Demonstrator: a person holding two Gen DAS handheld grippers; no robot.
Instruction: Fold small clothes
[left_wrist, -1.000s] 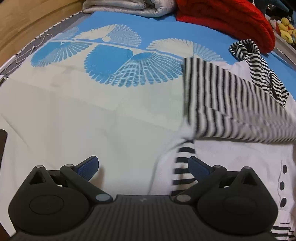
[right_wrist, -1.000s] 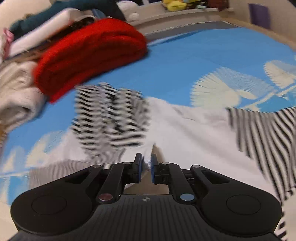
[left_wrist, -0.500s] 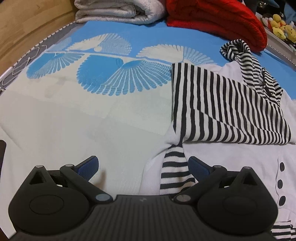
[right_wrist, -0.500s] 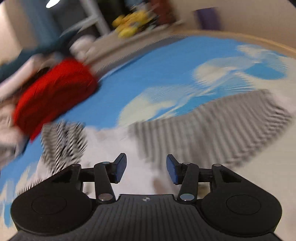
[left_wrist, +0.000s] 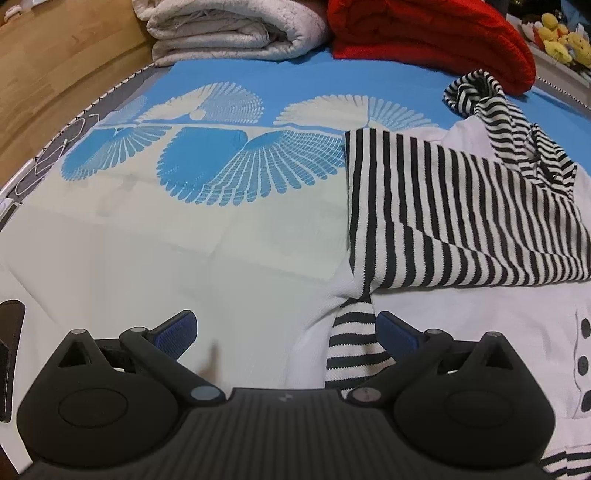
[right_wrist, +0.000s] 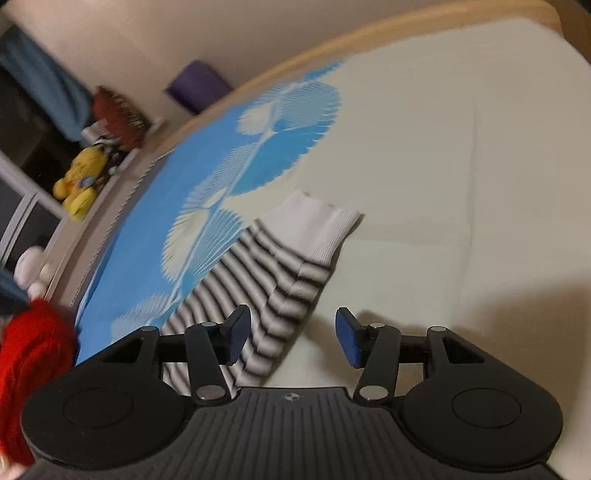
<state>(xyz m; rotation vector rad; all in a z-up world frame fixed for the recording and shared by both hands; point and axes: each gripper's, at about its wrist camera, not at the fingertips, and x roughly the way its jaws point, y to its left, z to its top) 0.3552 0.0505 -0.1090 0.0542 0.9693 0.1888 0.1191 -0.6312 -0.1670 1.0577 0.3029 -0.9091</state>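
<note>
A small white top (left_wrist: 480, 325) with dark buttons, a striped hood (left_wrist: 476, 92) and striped sleeves lies on the blue-and-white fan-print bed sheet (left_wrist: 221, 166). One striped sleeve (left_wrist: 443, 218) lies folded flat across its chest. My left gripper (left_wrist: 286, 332) is open just above the sheet, with a striped cuff (left_wrist: 351, 347) beside its right finger, untouched. In the right wrist view the other striped sleeve (right_wrist: 273, 273) with a white cuff (right_wrist: 317, 225) lies stretched out on the sheet. My right gripper (right_wrist: 293, 338) hovers over its edge, jaws opening, nothing pinched between them.
A folded grey blanket (left_wrist: 229, 33) and a red knit (left_wrist: 424, 33) lie at the far end of the bed. Yellow plush toys (right_wrist: 79, 177) sit on a ledge beside it, near a purple box (right_wrist: 197, 86). A dark flat object (left_wrist: 9, 350) lies at the left edge.
The right gripper went from shut to open, swung sideways and rolled, leaving the hood area for the outstretched sleeve. The striped sleeve settled flat across the chest. The left gripper stayed open in place.
</note>
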